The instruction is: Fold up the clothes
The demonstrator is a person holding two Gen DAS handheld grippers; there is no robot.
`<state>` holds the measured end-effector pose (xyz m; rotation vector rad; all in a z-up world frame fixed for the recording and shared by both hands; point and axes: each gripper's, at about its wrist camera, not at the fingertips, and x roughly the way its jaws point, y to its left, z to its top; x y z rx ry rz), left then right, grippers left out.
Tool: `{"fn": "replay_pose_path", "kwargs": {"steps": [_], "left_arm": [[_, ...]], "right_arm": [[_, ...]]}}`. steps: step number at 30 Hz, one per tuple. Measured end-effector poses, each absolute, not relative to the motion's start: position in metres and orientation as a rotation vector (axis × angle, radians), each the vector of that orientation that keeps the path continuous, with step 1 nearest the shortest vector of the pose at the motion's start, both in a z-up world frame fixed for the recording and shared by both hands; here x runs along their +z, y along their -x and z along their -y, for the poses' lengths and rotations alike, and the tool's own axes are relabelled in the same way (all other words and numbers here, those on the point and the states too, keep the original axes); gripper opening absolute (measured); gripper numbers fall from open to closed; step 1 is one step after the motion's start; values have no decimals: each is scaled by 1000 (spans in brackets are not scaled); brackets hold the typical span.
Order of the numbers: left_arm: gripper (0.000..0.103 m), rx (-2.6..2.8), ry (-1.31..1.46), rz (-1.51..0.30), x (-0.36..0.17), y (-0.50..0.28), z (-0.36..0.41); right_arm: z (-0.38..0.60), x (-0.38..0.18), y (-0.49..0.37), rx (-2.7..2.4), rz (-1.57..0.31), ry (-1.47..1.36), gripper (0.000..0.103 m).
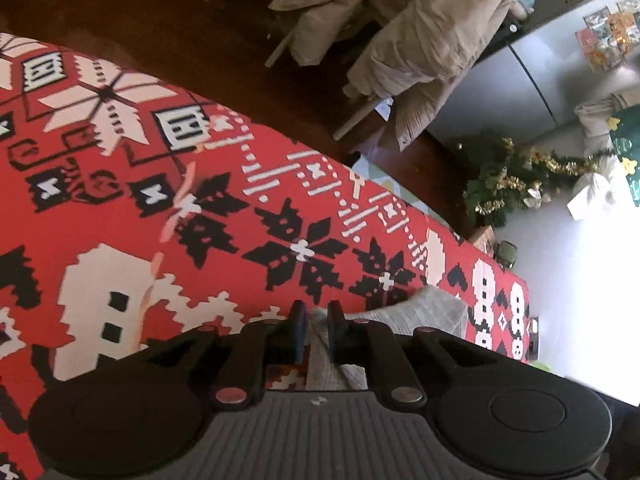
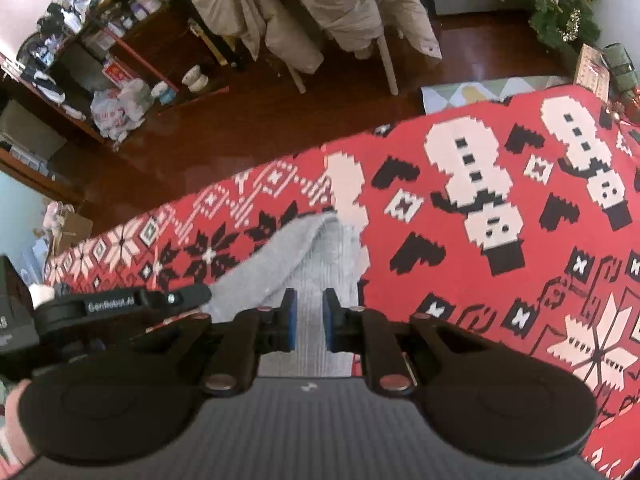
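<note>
lying on the red patterned cloth [image 2: 460, 240], the grey knit garment [image 2: 320, 264] runs lengthwise from the right gripper [image 2: 309, 320] away toward the cloth's far edge, its far end folded over. right gripper: jaws slightly apart, garment between the 2 blue pads, contact not clear. left gripper [image 1: 317, 330]: jaws nearly closed on a fold of the same garment [image 1: 420, 312]. beyond: dark wood floor [image 2: 240, 128], beige coats [image 2: 320, 8].
</note>
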<state>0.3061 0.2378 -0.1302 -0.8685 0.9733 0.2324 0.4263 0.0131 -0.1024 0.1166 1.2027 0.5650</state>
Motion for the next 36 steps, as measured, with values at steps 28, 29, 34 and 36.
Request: {"fn": "replay_pose_path", "kwargs": {"steps": [28,29,34,36], "left_arm": [[28,226,780,-1005,-119,-303,-224],[27,226,779,-1004,-115,-300,-224],[7,152,767,-987,-96,-287,-208],[7,113,761,-992,-96,-285,-197]], "right_arm": [[-11,-133,-466,486,-1082,-122,25],[-7,-127,-463,491,-1073,-129,25],[-3,-104,-430,570,-1083,-103,5],[-4,-104,-416,610,-1110,-93,5]]}}
